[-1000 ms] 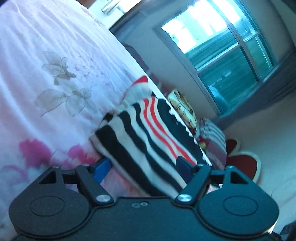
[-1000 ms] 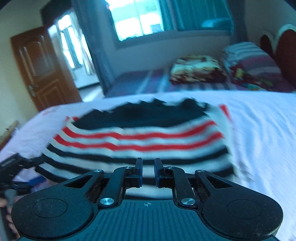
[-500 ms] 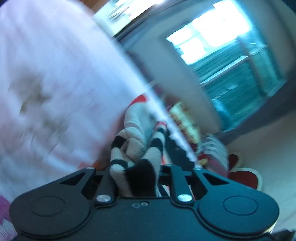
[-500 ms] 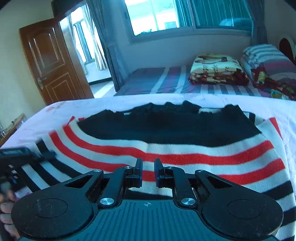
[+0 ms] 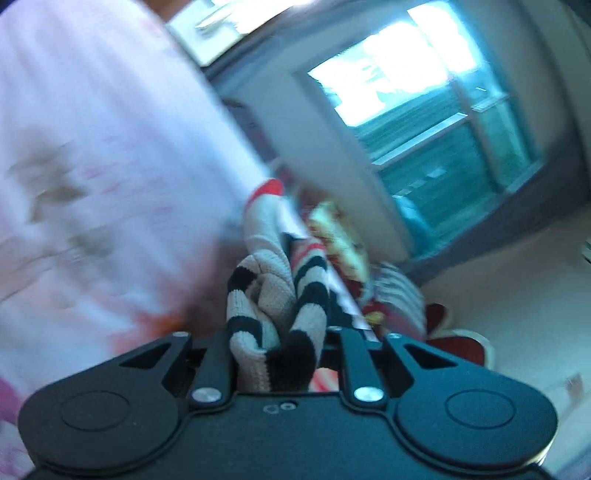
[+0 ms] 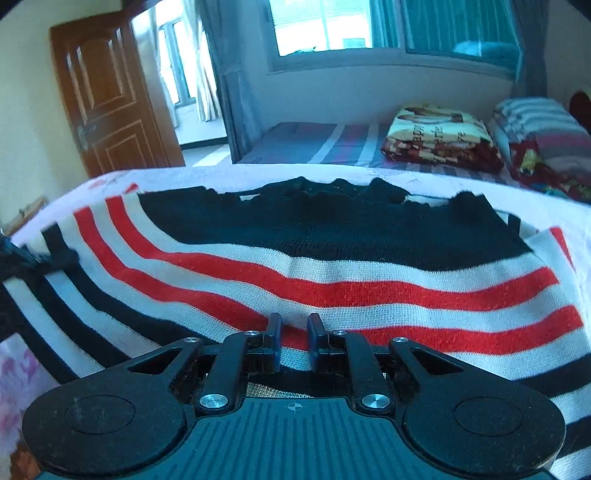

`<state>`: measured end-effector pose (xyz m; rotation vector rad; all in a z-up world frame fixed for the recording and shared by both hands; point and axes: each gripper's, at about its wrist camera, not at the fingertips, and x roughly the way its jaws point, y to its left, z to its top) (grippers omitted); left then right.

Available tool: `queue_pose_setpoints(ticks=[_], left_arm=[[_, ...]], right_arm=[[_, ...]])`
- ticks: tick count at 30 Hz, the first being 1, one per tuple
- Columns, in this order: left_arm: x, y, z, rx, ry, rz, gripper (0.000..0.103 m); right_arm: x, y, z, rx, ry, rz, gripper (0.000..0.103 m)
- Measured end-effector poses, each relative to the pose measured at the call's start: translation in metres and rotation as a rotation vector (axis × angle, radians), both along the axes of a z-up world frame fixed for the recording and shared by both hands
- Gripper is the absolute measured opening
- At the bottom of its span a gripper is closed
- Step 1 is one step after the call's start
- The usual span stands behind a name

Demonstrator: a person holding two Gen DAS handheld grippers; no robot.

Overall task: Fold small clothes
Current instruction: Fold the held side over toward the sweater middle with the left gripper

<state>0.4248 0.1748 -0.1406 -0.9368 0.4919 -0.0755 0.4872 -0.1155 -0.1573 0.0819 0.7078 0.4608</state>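
Observation:
A knitted sweater (image 6: 332,288) with black, white and red stripes lies spread across the pink flowered bed sheet (image 6: 221,173). My right gripper (image 6: 293,328) is at its near hem, fingers drawn close together with the cloth running in between them. In the left wrist view a corner of the sweater (image 5: 269,295) is bunched into a ridge between the fingers of my left gripper (image 5: 277,332), which is shut on it and holds it a little off the sheet (image 5: 92,147). That left gripper (image 6: 14,258) shows as a dark shape at the sweater's left edge in the right wrist view.
Beyond the bed stands a second bed with a striped cover (image 6: 314,144), a folded patterned blanket (image 6: 439,136) and stacked pillows (image 6: 543,136). A brown door (image 6: 107,92) is at the back left, a window (image 6: 321,26) at the back wall.
My left gripper went from open around the sweater's corner to shut on it, and the cloth bunched up and rose. My right gripper sank closer over the sweater, staying shut.

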Motion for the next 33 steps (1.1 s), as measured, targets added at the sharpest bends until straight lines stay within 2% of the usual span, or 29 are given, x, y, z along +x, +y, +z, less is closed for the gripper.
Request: queue_pose_setpoints(ticks=[4,6,8,11,13,15,16,17,18,19,20,22,23,26,29,33], left_arm=[[0.011,-0.029,0.041,0.039,-0.093,-0.122,0.015],[0.021,-0.057,0.059,0.098,-0.107,-0.19,0.015],[0.037,-0.094,0.07,0.162,-0.094,-0.268,0.015],[0.053,-0.145,0.074,0.28,-0.054,-0.374,0.016],[0.064,-0.185,0.066,0.356,-0.008,-0.463,0.018],[0.077,-0.227,0.045,0.422,0.064,-0.557,0.028],[0.081,-0.245,0.032,0.451,0.107,-0.604,0.032],[0.082,-0.264,0.019,0.502,0.138,-0.645,0.041],[0.072,-0.275,0.017,0.569,0.096,-0.65,0.06],[0.061,-0.28,0.019,0.593,0.059,-0.674,0.071],[0.054,-0.279,0.026,0.559,0.034,-0.695,0.076],[0.038,-0.264,0.042,0.487,-0.028,-0.692,0.076],[0.029,-0.252,0.05,0.49,-0.067,-0.666,0.076],[0.013,-0.21,0.064,0.527,-0.092,-0.524,0.076],[0.018,-0.157,0.056,0.535,-0.019,-0.37,0.074],[0.039,-0.122,0.035,0.514,0.089,-0.308,0.072]], right_arm=[[-0.003,-0.001,0.006,0.013,0.002,-0.012,0.014],[-0.004,-0.002,0.006,0.024,0.003,-0.021,0.014],[-0.002,-0.014,0.008,0.079,0.028,-0.042,0.014],[-0.009,-0.077,0.016,0.332,0.084,-0.242,0.014],[-0.018,-0.127,0.018,0.474,0.114,-0.343,0.015],[-0.029,-0.169,0.021,0.568,0.125,-0.387,0.016],[-0.032,-0.186,0.022,0.6,0.142,-0.401,0.036],[-0.035,-0.201,0.024,0.621,0.151,-0.421,0.08],[-0.04,-0.214,0.028,0.638,0.141,-0.448,0.09],[-0.045,-0.225,0.033,0.652,0.118,-0.453,0.09],[-0.048,-0.233,0.037,0.669,0.113,-0.437,0.09],[-0.052,-0.243,0.043,0.701,0.116,-0.41,0.086],[-0.054,-0.243,0.046,0.705,0.12,-0.396,0.083],[-0.051,-0.235,0.048,0.714,0.184,-0.341,0.083],[-0.047,-0.217,0.036,0.734,0.271,-0.285,0.083],[-0.036,-0.193,0.018,0.765,0.373,-0.265,0.083]])
